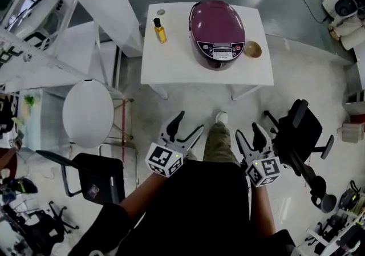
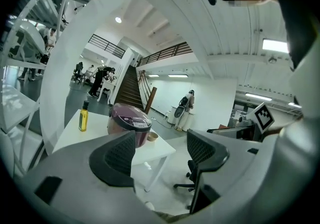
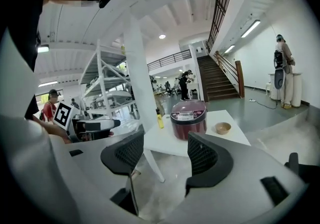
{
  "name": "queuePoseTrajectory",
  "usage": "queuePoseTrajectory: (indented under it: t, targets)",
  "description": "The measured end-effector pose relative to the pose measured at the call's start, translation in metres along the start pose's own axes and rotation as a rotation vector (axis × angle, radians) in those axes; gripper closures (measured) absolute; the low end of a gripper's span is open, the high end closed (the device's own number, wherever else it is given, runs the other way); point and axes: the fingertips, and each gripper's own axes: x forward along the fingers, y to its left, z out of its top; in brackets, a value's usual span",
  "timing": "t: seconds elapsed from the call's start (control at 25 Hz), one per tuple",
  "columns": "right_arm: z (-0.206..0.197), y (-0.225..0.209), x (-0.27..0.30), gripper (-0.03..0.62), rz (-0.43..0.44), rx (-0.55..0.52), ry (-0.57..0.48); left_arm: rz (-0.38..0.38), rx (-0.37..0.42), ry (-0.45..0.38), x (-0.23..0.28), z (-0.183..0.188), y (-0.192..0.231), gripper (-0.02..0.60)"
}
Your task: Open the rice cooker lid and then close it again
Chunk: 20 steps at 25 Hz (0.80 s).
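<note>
Table point(image 1: 171, 64) bears rice cooker point(image 1: 217, 32) (shut), well beyond left claw point(image 1: 191, 122), right claw point(image 1: 247, 129), both spread.

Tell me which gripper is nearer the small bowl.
Right. The right gripper hangs straight in front of the bowl, short of the table; the left gripper is off to the side.

Open floor point(image 1: 194, 101) lies ahead of the left gripper point(image 1: 187, 125) and right gripper point(image 1: 250, 131) up to the white table point(image 1: 171, 64). On it, the bottle point(image 1: 159, 30) stands left of the rice cooker point(image 1: 217, 32), the bowl point(image 1: 252, 49) right. An office chair point(image 1: 299, 129) crowds the right gripper's right side.
</note>
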Motion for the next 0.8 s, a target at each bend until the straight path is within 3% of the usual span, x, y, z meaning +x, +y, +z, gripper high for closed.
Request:
queuePoseTrajectory:
  t: [0.32, 0.56, 0.8]
  targets:
    - [0.054, -0.041, 0.08, 0.35, 0.176, -0.052, 0.008, 0.148, -0.034, -0.054, 0.058, 0.034, 0.031, 0.282]
    - [0.1, -0.085, 0.123, 0.35, 0.242, -0.036, -0.019, 0.206, -0.02, -0.066, 0.11, 0.055, 0.044, 0.282]
    - [0.107, -0.116, 0.144, 0.35, 0.284, -0.045, 0.008, 0.258, -0.02, -0.086, 0.141, 0.071, 0.044, 0.282]
